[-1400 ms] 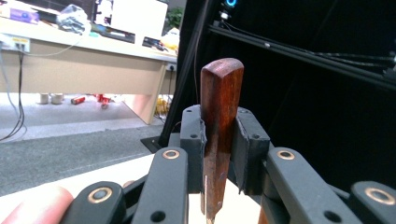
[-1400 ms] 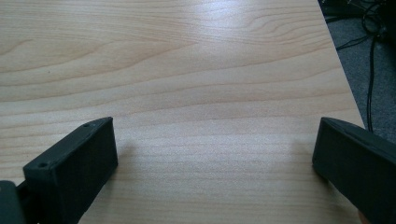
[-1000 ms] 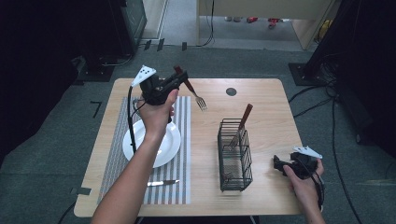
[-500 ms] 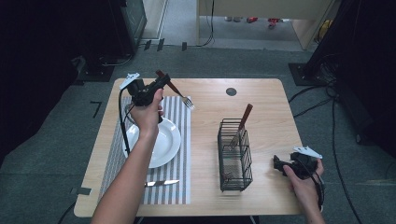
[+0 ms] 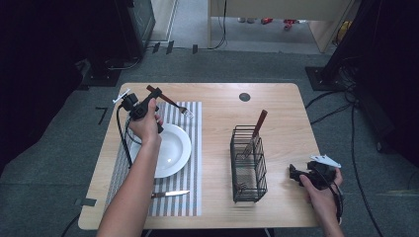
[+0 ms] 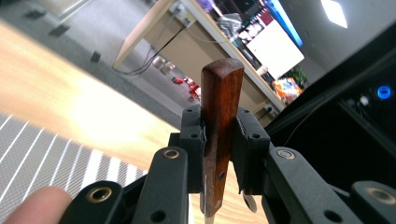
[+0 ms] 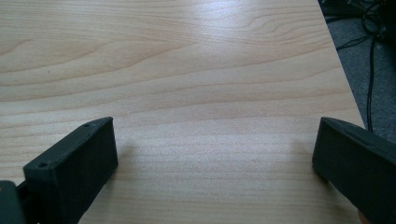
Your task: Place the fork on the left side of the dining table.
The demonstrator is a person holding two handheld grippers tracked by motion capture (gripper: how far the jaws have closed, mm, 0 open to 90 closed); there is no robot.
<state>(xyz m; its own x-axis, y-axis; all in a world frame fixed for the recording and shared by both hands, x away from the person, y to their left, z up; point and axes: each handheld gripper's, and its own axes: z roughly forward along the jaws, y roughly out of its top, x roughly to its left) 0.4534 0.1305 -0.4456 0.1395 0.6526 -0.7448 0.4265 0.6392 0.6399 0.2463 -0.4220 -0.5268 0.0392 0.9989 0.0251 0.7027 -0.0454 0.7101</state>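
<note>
The left gripper (image 5: pixel 154 97) is clamped on a fork (image 5: pixel 174 103), its jaws pinching the brown wooden handle, as the left gripper view shows with the handle (image 6: pixel 218 135) standing up between the two black pads. In the high view the fork hangs above the far end of the striped placemat (image 5: pixel 193 163), just beyond the white plate (image 5: pixel 180 148). Its long axis runs from the handle end at the gripper down and to the right, with the metal tines pointing toward the middle of the table (image 5: pixel 217 106).

The right gripper (image 5: pixel 295 175) rests near the table's right front corner with its jaws spread wide and nothing between them; the right gripper view looks down on bare wood.

A knife (image 5: pixel 169 194) lies on the placemat on the near side of the plate. A wire basket (image 5: pixel 248 165) stands between the plate and the right gripper, with another wooden-handled piece leaning out of it; what kind it is cannot be told from here.

The fork seems meant for a spot on the placemat beside the plate. That spot lies below and close to the left hand (image 5: pixel 144 126), well apart from the right, so the left hand is the nearer one, and the fork would need turning to lie along the plate.
</note>
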